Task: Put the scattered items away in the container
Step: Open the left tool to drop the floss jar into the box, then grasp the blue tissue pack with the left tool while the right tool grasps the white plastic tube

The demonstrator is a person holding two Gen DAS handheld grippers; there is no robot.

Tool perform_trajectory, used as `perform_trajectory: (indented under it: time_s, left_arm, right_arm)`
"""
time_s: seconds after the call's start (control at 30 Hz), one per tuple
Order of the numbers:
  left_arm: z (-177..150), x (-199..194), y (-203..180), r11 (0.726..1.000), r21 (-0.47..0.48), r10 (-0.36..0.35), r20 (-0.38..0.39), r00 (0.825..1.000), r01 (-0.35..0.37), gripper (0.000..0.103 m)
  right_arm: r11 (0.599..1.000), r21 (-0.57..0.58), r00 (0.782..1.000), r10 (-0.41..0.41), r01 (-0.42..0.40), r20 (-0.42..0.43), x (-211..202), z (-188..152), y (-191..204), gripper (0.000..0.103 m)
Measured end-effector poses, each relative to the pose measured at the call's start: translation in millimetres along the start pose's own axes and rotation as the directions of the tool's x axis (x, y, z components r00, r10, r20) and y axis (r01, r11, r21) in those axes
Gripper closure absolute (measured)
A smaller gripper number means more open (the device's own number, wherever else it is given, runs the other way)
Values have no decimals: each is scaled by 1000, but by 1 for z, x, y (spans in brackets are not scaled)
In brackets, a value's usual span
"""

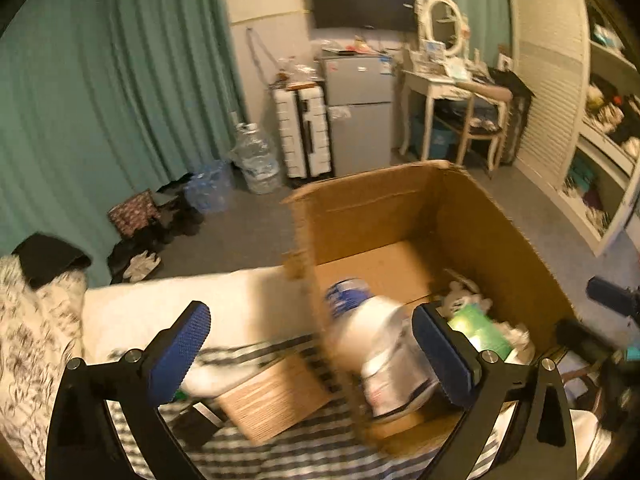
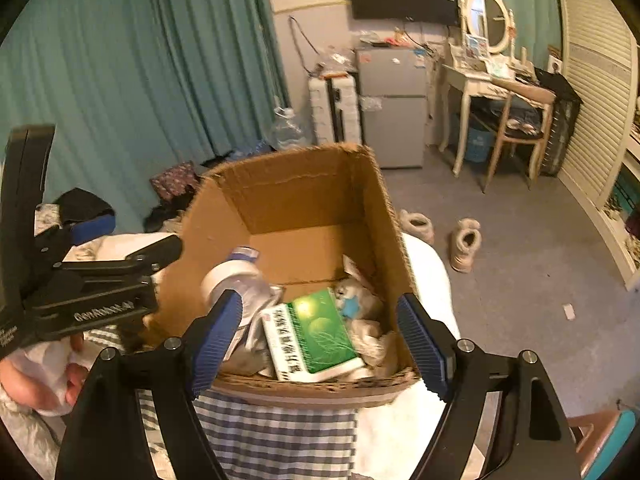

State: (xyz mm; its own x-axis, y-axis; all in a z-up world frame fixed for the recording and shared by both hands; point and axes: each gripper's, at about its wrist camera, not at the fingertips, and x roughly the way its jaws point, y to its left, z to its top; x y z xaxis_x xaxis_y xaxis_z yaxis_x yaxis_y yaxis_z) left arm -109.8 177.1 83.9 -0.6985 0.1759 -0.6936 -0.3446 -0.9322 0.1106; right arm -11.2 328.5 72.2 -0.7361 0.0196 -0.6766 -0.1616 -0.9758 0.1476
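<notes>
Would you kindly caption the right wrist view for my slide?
Open right tongs hover over a cardboard box holding a green packet and plastic bottle.

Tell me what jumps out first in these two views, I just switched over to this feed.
The open cardboard box on the bed dominates both views. Inside it, a green and white packet lies beside a clear plastic bottle with a white label, and crumpled pale items sit in the right corner. Both the left hand-held gripper and the right hand-held gripper are open and empty above the box.
</notes>
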Motion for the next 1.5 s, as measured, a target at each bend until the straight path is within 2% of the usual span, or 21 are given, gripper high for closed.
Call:
perform_trajectory:
  time_s: [0.1, 0.2, 0.33, 0.53, 0.73, 0.87, 0.9, 0.97, 1.0, 1.03, 1.07, 1.1, 1.13, 1.2, 1.27, 1.3, 1.37, 1.5]
  left_arm:
    - [-21, -7, 44, 996, -35, 81, -19, 997, -81, 0]
    - [-53, -4, 90, 982, -89, 158, -108, 981, -168, 0]
    - [-99, -4, 125, 966, -145, 183, -203, 962, -214, 0]
    - [-177, 11, 134, 970, -139, 151, -289, 945, -198, 0]
    - [-228, 47, 121, 988, -73, 105, -338, 935, -138, 0]
    - [-246, 71, 116, 996, -7, 79, -365, 928, -88, 0]
    - [-249, 75, 116, 997, -3, 67, -361, 930, -73, 0]
    - [-250, 77, 122, 999, -32, 28, -340, 940, -41, 0]
    - [-249, 78, 125, 999, -46, 8, -344, 939, -26, 0]
    - [-248, 79, 126, 999, -49, -4, -344, 939, -14, 5]
    - [-247, 77, 127, 999, -47, -20, -336, 942, 4, 23]
    - [-246, 74, 127, 999, -43, -42, -324, 945, 30, 30]
    - [-244, 72, 128, 999, -39, -45, -316, 948, 35, 32]
    - [-244, 67, 133, 999, -36, -8, -308, 951, -3, 34]
    - [-243, 62, 142, 997, -67, 9, -307, 952, -32, 34]
    - [-241, 57, 150, 994, -100, 6, -298, 955, -38, 34]
    - [-239, 49, 164, 988, -149, 1, -292, 956, -46, 34]
    - [-237, 40, 195, 973, -183, 76, -317, 945, -139, 34]
  right_arm:
    - [997, -42, 997, 61, -59, 38, -10, -2, 15, 24]
    - [991, -80, 993, 112, -108, 41, -11, -5, 30, 24]
    - [980, -112, 986, 168, -165, 20, -9, -13, 55, 24]
    - [956, -186, 974, 227, -226, -15, -13, -36, 93, 24]
    - [922, -266, 959, 269, -282, -83, -8, -69, 125, 24]
    - [886, -338, 948, 282, -316, -148, 5, -89, 149, 24]
    - [874, -354, 942, 289, -331, -169, 10, -94, 155, 24]
    - [854, -375, 931, 298, -360, -212, 22, -104, 165, 24]
    - [843, -386, 923, 299, -374, -241, 29, -110, 170, 24]
    - [831, -399, 915, 298, -388, -271, 36, -117, 175, 24]
    - [820, -411, 908, 290, -399, -303, 44, -123, 178, 24]
    - [811, -424, 902, 275, -403, -332, 52, -130, 182, 24]
    - [801, -427, 890, 271, -419, -366, 60, -137, 185, 24]
    - [784, -411, 859, 287, -465, -425, 72, -147, 188, 24]
    - [766, -416, 841, 289, -490, -458, 81, -154, 193, 24]
    - [747, -431, 831, 286, -506, -478, 84, -158, 198, 24]
    - [709, -474, 824, 277, -522, -494, 88, -165, 208, 24]
    - [612, -541, 793, 259, -576, -551, 99, -184, 239, 24]
